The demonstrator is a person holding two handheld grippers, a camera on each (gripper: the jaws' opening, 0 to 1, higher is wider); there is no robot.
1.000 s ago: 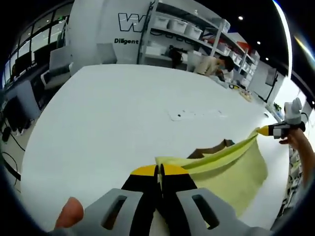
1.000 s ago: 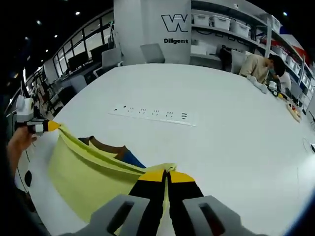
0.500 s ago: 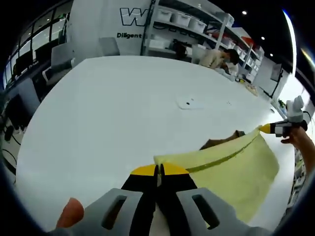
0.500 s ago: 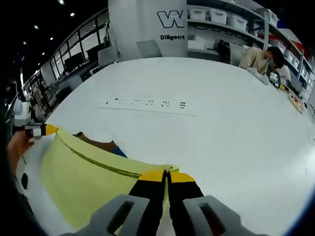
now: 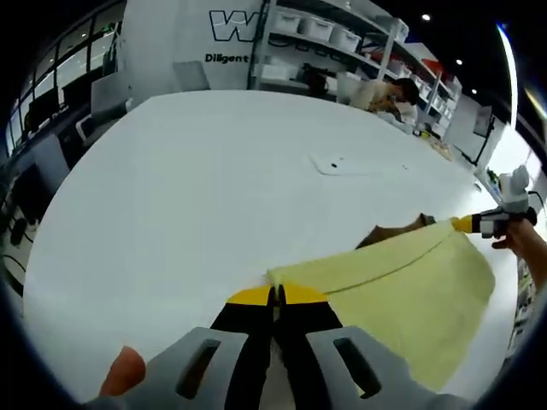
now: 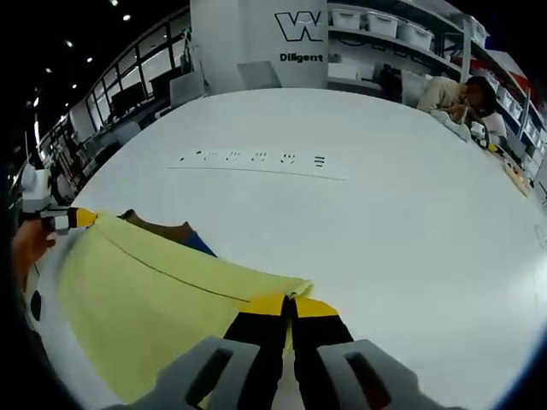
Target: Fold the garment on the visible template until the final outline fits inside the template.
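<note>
Left tool point(image 5: 275, 295) has its yellow-tipped jaws pressed together on one corner of a pale yellow garment point(image 5: 402, 290); the right tool point(image 6: 291, 301) is likewise clamped on the opposite corner of the garment's near edge. In the left gripper view the right tool point(image 5: 479, 224) shows at the far end of that edge, with a hand point(image 5: 526, 248) behind it; in the right gripper view the left tool point(image 6: 70, 219) shows the same way at the left.

Between the two tools the garment is stretched taut and fairly flat just over the white tabletop point(image 5: 205, 188), a seam line running across it. Brown and blue cloth point(image 6: 171, 235) peeks out past its far edge.

On the back wall point(image 6: 248, 43), a large "W" logo point(image 6: 303, 24) sits above the word "Diligent" point(image 6: 302, 58). A printed strip of small dark marks point(image 6: 256, 161) lies on the tabletop, too small to read.

Beyond the garment the tabletop stretches wide and bare to its far rim. A person point(image 6: 453, 92) sits at that rim, with shelves of white bins point(image 5: 329, 38) behind.
</note>
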